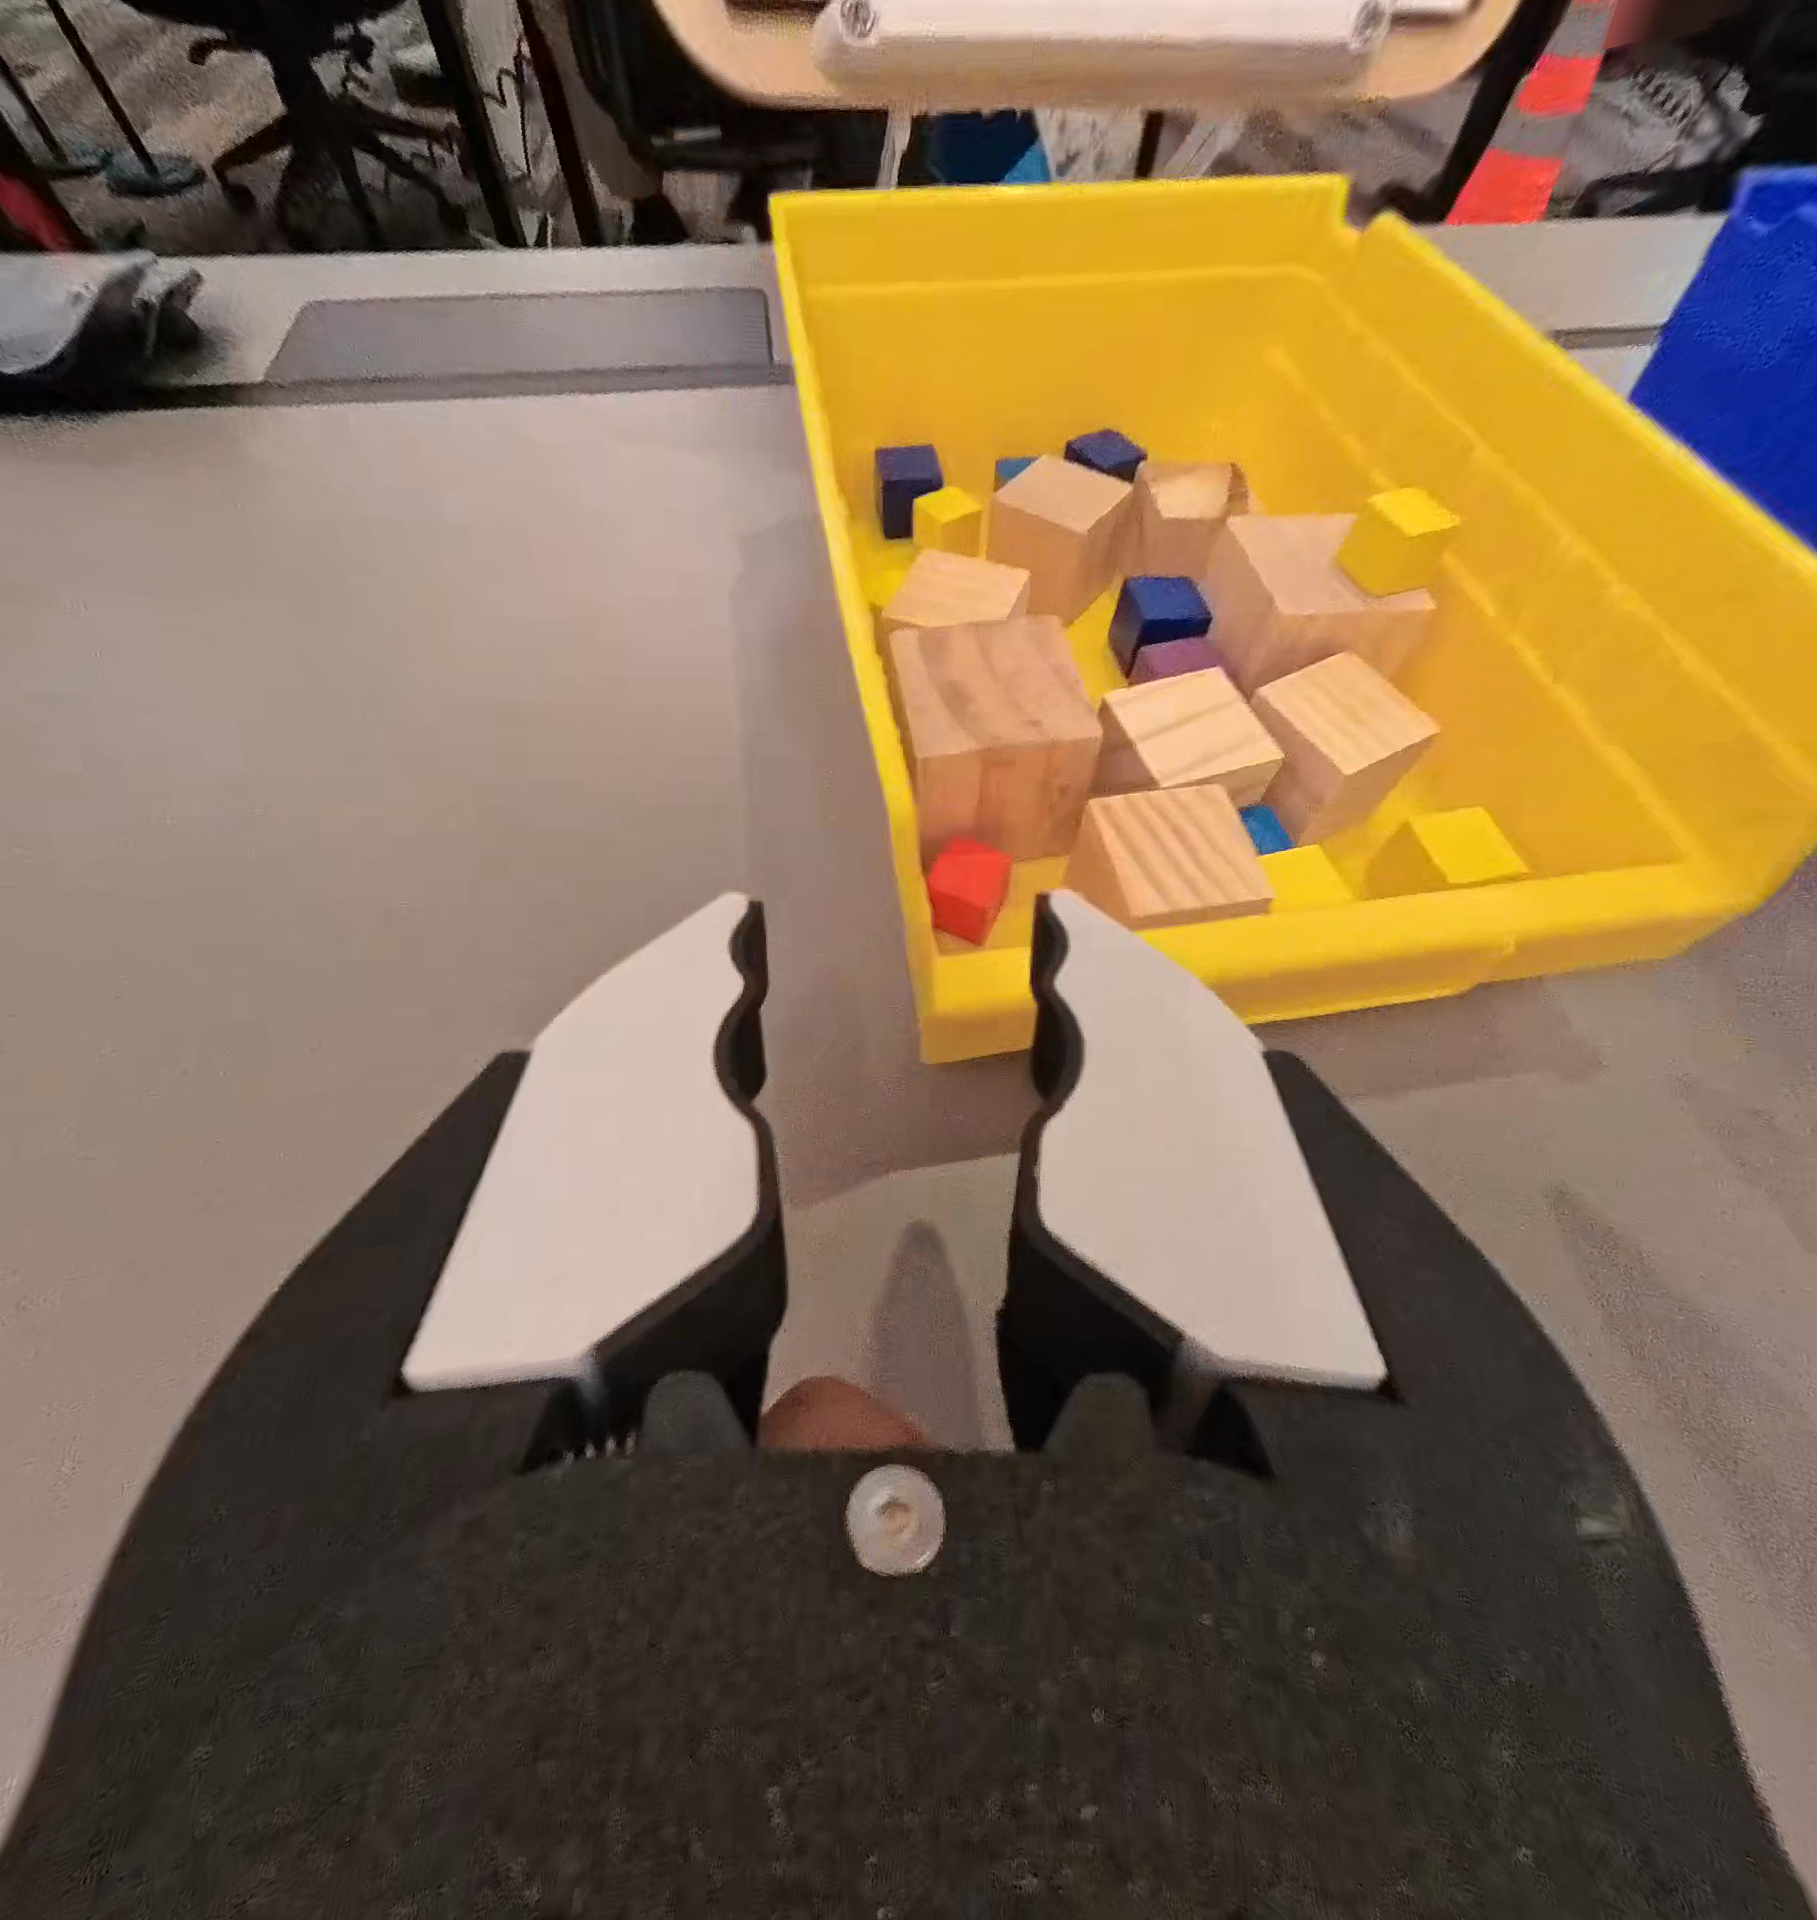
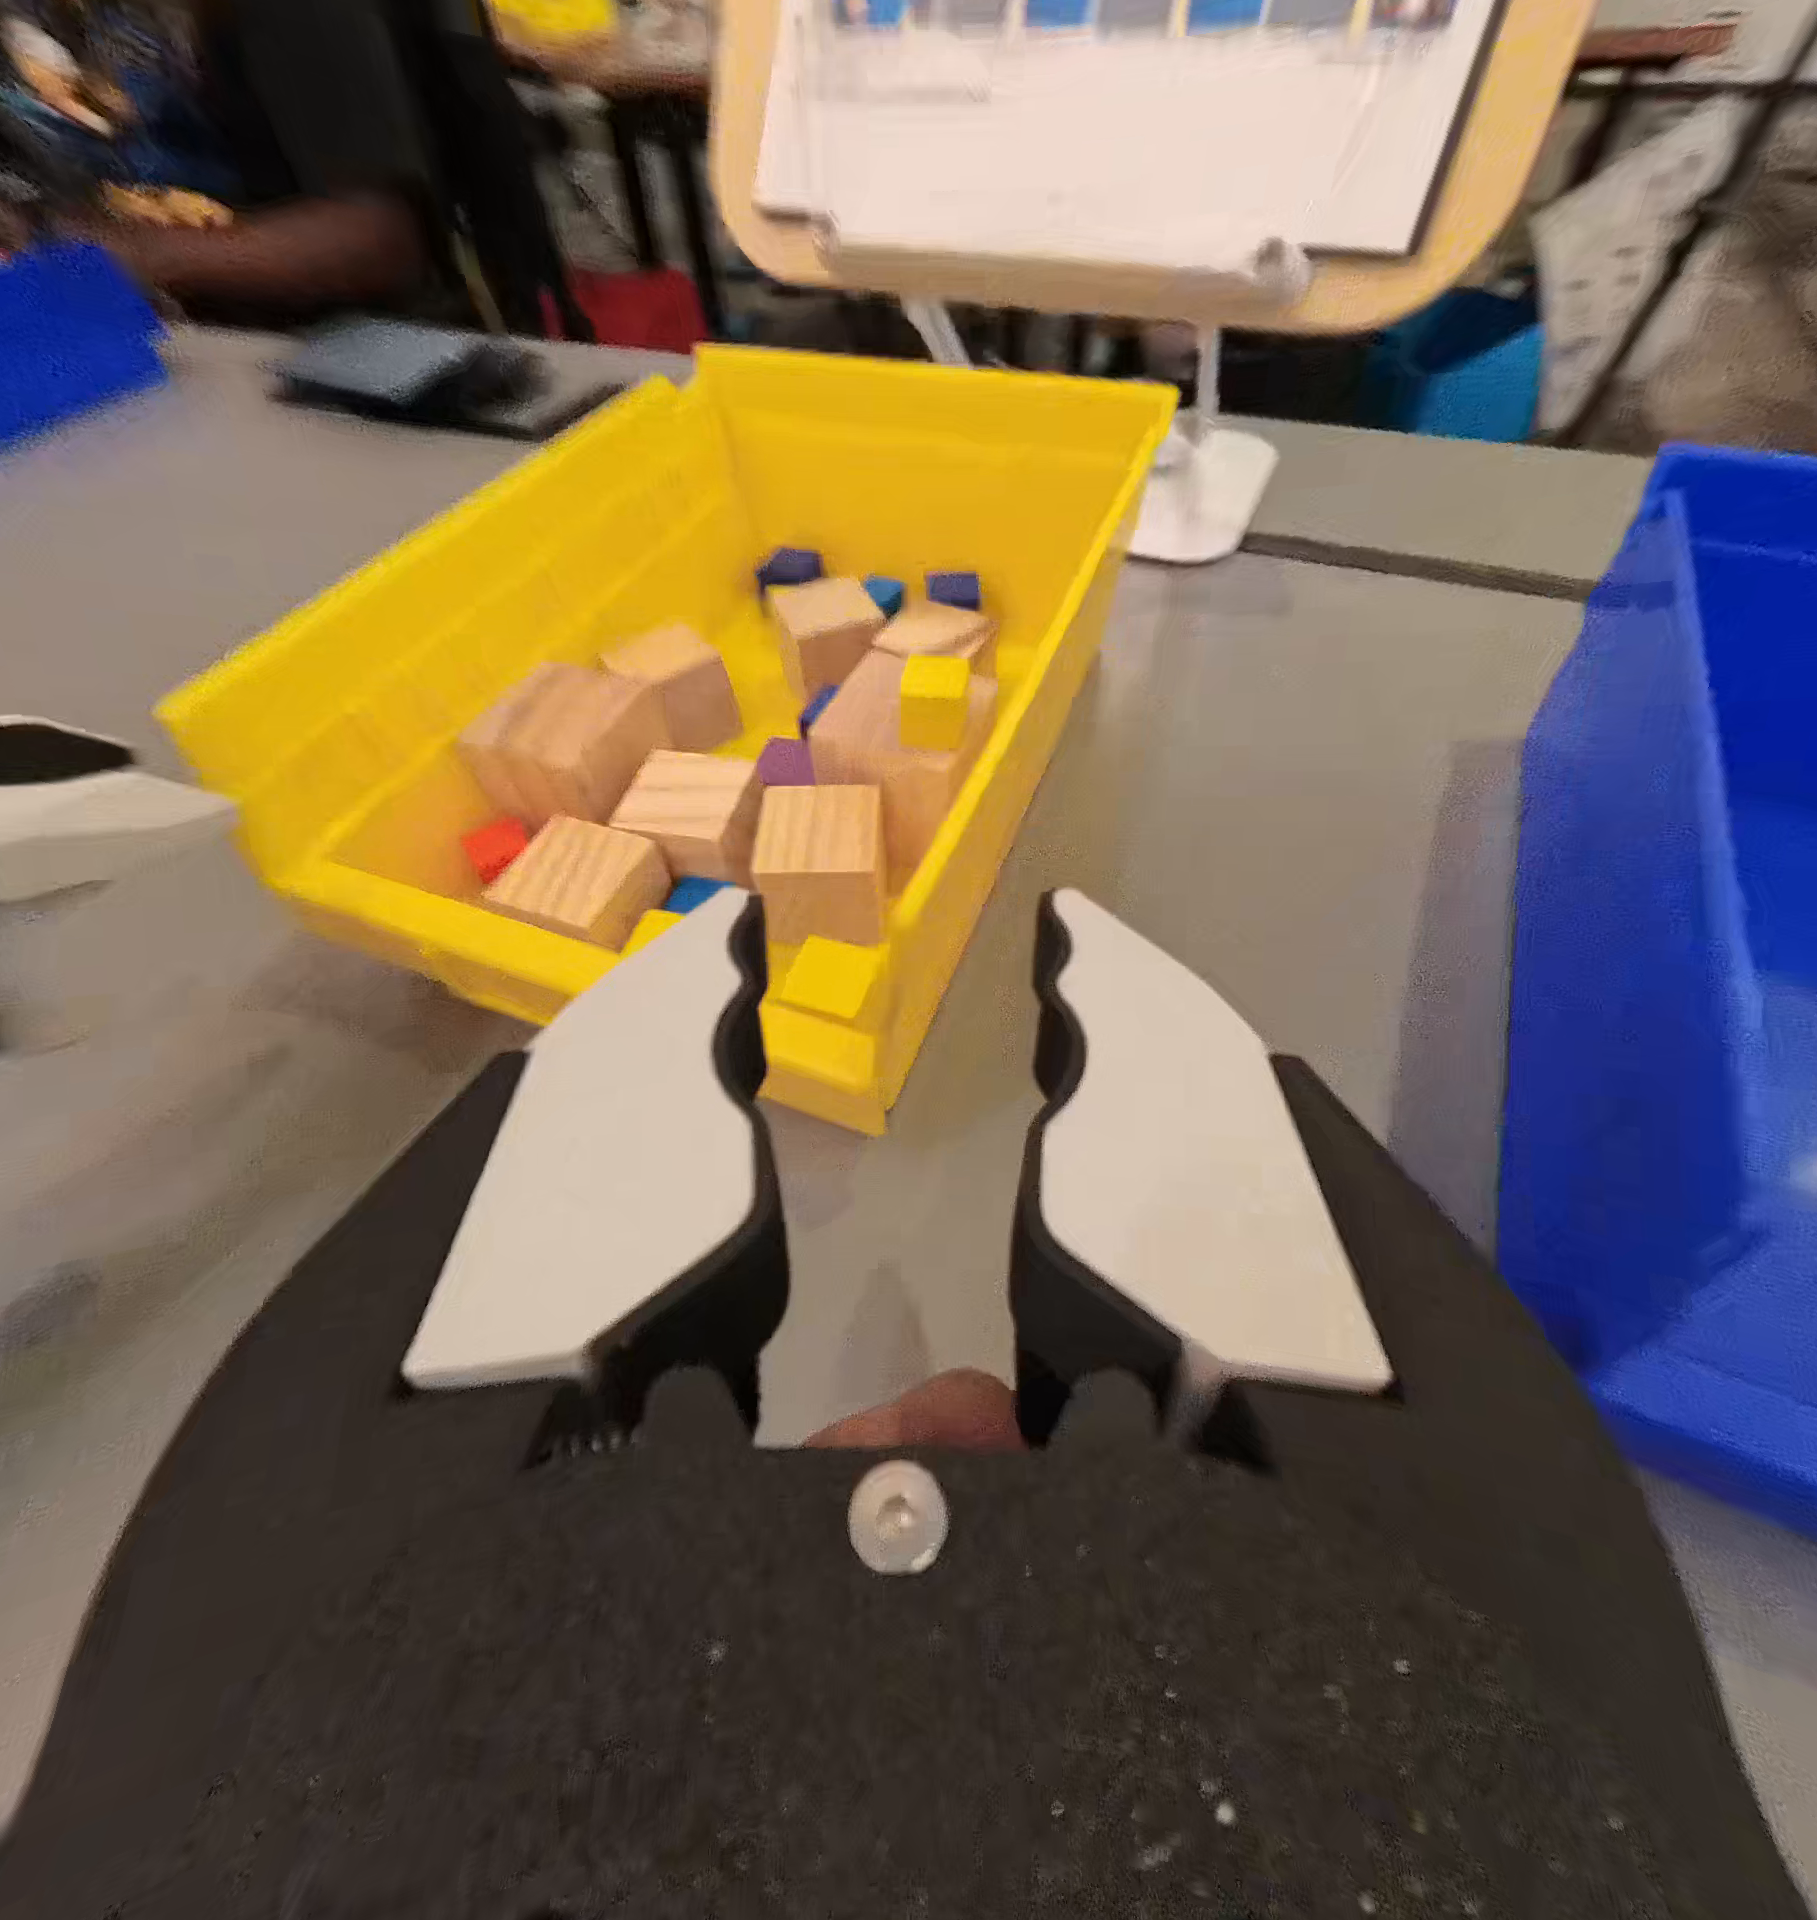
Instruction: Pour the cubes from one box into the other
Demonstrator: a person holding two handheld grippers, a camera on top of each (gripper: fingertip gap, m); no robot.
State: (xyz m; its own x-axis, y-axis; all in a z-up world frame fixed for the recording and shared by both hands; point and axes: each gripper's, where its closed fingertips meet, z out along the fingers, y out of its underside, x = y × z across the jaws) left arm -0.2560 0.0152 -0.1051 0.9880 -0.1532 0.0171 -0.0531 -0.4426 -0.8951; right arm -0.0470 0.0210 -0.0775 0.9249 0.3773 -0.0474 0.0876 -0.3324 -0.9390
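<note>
- Yellow box (image 1: 1299,966) sits flat on the grey counter (image 1: 364,779), and all the cubes (image 1: 1174,675) are piled inside it, mostly toward its near end.
- It's a mixed bunch: big plain wood ones, plus small painted ones in dark blue, lighter blue, yellow, purple and one red cube (image 1: 968,886) in the near left corner of the box.
- Blue box (image 2: 1714,1039) is on the counter to the right of the yellow one with a strip of bare counter between them. What shows of its inside has no cubes in it.
- Left gripper (image 1: 896,925) has its fingers spread with nothing between them. It's low over the counter, tips just at the near left corner of the yellow box; can't tell if it touches.
- Right gripper (image 2: 896,920) is spread and empty too, pointing at the near right corner of the yellow box, tips right by the rim.
- In the right wrist view the left gripper also pokes in at the far left edge, beside the yellow box.
- A board on a white stand (image 2: 1195,488) is on the far side of the yellow box.
- Second blue bin (image 2: 31,332) way off at far left, pretty blurry.
</note>
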